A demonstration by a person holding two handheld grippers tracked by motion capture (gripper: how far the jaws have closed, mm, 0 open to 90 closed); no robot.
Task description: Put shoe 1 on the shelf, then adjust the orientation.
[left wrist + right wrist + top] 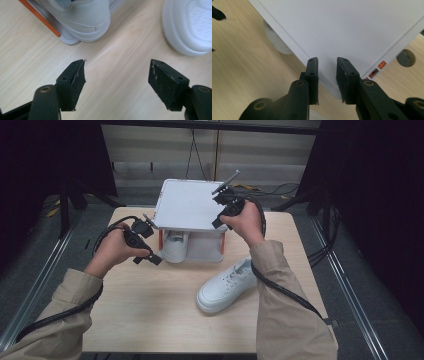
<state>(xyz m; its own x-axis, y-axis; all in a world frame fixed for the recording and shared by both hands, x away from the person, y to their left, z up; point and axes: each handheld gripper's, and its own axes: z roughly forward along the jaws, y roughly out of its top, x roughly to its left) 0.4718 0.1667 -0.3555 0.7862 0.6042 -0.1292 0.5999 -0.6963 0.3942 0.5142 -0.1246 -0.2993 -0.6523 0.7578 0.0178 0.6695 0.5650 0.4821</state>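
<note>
1. High view: the left gripper [148,223] is held at the shoe box [187,205] left corner, the right gripper [226,190] over its lid; a loose sneaker [225,285] lies before the box.
2. Left gripper view: jaws are spread wide, empty, above the table [120,72] near the boxed sneaker [82,20].
3. Right gripper view: jaws are nearly closed over the lid edge; contact cannot be told.

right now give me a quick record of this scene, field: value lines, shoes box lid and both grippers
surface: light wooden table
shoebox: white box with orange sides, toward the table's far edge
lid: white lid raised over the box
shoe in box: white sneaker, heel sticking out of the front
shoe on table: white sneaker, in front of the box, to its right
left gripper: open wide, above bare table near the boxed shoe's heel, holding nothing
right gripper: at the lid's edge, jaws a narrow gap apart; grip cannot be told
</note>
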